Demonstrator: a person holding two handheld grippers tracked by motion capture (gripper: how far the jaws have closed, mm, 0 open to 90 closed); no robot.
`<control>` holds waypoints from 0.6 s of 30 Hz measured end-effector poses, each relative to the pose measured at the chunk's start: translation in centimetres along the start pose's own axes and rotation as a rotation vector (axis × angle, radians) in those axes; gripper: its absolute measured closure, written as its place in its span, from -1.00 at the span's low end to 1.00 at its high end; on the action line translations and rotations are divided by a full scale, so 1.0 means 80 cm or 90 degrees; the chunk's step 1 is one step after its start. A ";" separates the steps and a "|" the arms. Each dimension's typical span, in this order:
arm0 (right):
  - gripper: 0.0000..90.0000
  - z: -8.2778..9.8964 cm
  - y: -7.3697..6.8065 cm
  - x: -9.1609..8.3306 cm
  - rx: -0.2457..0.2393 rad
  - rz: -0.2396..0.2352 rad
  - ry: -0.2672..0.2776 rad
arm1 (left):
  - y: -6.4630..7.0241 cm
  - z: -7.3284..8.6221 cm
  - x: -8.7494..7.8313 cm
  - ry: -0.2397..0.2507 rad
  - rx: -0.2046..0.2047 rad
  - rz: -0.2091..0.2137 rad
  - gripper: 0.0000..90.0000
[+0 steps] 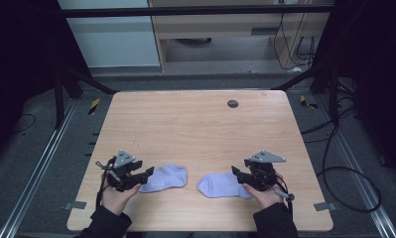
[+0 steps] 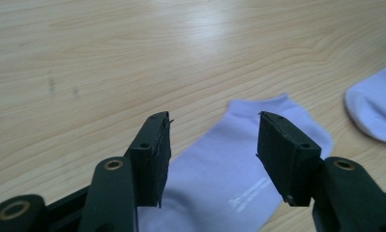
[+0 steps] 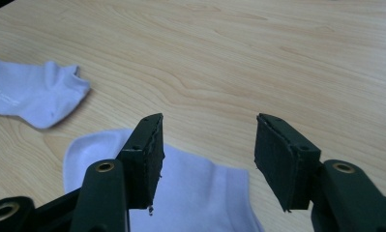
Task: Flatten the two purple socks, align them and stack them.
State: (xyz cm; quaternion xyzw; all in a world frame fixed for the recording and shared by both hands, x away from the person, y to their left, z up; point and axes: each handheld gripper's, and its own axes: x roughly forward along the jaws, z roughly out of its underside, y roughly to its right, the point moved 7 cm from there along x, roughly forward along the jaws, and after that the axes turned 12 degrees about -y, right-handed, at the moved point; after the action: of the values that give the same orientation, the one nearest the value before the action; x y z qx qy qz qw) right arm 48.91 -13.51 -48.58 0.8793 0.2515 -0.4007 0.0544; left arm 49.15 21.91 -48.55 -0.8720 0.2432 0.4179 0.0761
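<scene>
Socks, 2 of them and both pale lilac, lie flat on the wooden counter (image 1: pixel 195 129) near its front edge. Taking the left sock (image 1: pixel 165 178) as landmark, the right sock (image 1: pixel 221 185) rests just beside it to the right, a bare strip of wood between them. At the landmark's left end sits the left gripper (image 1: pixel 145 177), held in the person's left hand (image 1: pixel 117 196); its jaws stand wide apart above the cloth and press on nothing. Well to the right of the landmark, at the far end of the other sock, the right gripper (image 1: pixel 237 177) in the right hand (image 1: pixel 265 196) likewise has its jaws spread, empty, over that sock. A small dark round disc (image 1: pixel 232 103) lies far behind the landmark, near the counter's back edge.
</scene>
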 end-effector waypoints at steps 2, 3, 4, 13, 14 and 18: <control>-0.01 -0.006 -0.007 0.004 -0.006 -0.004 0.001 | -0.009 0.005 -0.003 0.001 -0.011 -0.004 0.00; -0.01 -0.009 -0.011 0.006 -0.006 -0.008 0.000 | -0.013 0.007 -0.004 0.001 -0.013 -0.007 0.00; -0.01 -0.012 -0.016 0.009 -0.007 -0.012 0.000 | -0.017 0.009 -0.005 0.000 -0.017 -0.010 0.00; 0.00 -0.036 -0.054 0.031 -0.025 -0.036 -0.007 | -0.036 0.026 -0.004 -0.013 -0.033 -0.030 0.00; 0.00 -0.038 -0.058 0.034 -0.026 -0.039 -0.007 | -0.039 0.027 -0.003 -0.015 -0.038 -0.032 0.00; 0.02 -0.045 -0.070 0.045 -0.028 -0.048 -0.008 | -0.045 0.035 0.002 -0.027 -0.045 -0.037 0.00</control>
State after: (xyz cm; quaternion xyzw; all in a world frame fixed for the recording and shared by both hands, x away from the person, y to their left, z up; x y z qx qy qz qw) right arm 50.61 -6.13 -48.19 0.8652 0.2931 -0.4025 0.0600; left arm 49.06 25.94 -50.70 -0.8719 0.2010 0.4422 0.0627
